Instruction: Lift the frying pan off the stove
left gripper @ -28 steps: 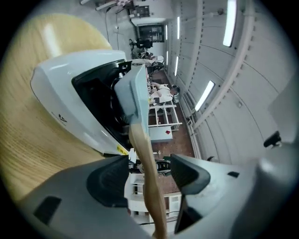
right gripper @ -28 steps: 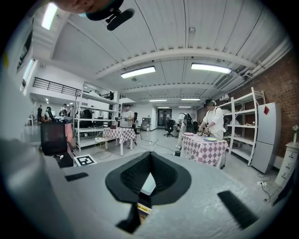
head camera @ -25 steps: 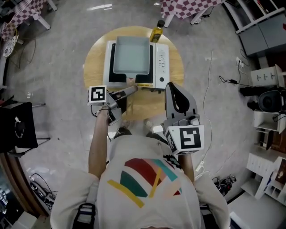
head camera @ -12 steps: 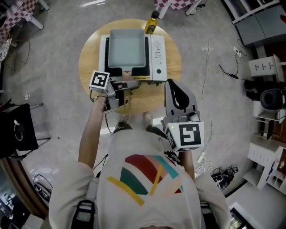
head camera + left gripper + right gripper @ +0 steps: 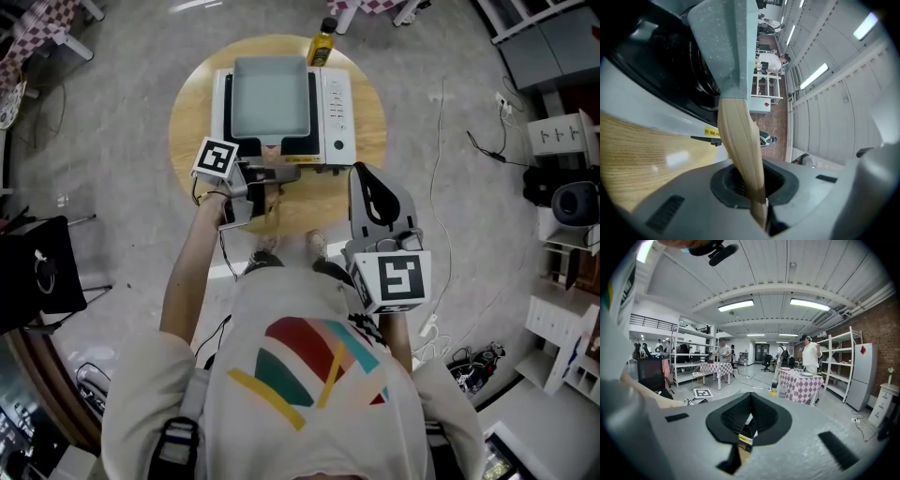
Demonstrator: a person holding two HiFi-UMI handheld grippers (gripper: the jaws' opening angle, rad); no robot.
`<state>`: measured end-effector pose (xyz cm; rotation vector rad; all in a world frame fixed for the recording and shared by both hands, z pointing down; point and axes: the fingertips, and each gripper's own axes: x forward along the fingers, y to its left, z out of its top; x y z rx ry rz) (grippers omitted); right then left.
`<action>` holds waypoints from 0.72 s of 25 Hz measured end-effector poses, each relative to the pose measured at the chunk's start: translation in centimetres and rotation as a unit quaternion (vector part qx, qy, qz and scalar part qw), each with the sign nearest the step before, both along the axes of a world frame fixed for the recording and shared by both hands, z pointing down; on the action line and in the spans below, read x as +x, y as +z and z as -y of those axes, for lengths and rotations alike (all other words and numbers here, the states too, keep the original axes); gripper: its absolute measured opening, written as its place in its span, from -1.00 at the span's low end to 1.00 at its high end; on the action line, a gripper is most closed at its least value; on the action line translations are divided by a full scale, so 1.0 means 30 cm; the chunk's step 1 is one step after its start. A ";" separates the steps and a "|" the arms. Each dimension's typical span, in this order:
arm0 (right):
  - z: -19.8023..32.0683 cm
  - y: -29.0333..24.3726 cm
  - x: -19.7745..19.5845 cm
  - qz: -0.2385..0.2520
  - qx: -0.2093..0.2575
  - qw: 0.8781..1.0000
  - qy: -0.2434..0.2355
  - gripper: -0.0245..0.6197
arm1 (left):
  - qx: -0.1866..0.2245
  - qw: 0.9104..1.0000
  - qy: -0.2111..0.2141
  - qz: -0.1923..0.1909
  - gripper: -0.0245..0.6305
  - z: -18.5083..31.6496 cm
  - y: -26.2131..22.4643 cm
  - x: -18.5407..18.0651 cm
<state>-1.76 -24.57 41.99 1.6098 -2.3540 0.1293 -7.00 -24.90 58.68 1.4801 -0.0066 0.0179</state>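
Observation:
A square grey-green frying pan point(image 5: 270, 94) sits on the white portable stove point(image 5: 336, 117), its wooden handle point(image 5: 273, 153) pointing toward me. My left gripper point(image 5: 277, 173) reaches in from the left. Its jaws have just been closing and now clamp the handle. In the left gripper view the wooden handle point(image 5: 738, 140) runs down between the pads of the left gripper point(image 5: 757, 187), with the pan point(image 5: 724, 42) above. My right gripper point(image 5: 361, 173) hangs shut and empty to the right of the stove's front, touching nothing. The right gripper point(image 5: 749, 420) points out over the room.
The stove stands on a round wooden table point(image 5: 192, 112). A yellow bottle point(image 5: 322, 44) stands at the table's far edge behind the stove. Cables point(image 5: 441, 178) trail on the floor to the right, a black chair point(image 5: 37, 272) at left.
The left gripper swung round to the pan's handle and its jaws shut on it. The right gripper stayed where it was.

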 end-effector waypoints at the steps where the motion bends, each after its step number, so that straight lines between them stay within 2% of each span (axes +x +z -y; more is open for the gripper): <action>1: -0.001 -0.001 -0.003 0.000 0.000 1.000 -0.001 -0.93 | -0.001 1.000 0.000 -0.001 -0.86 -0.001 -0.003 0.000; 8: 0.009 0.009 0.000 0.001 -0.003 1.000 -0.003 -0.93 | 0.001 1.000 -0.007 -0.003 -0.89 0.006 0.000 0.001; 18: 0.008 0.018 -0.004 -0.001 -0.007 1.000 -0.008 -0.93 | 0.034 0.997 0.027 0.057 -0.89 -0.017 0.023 0.009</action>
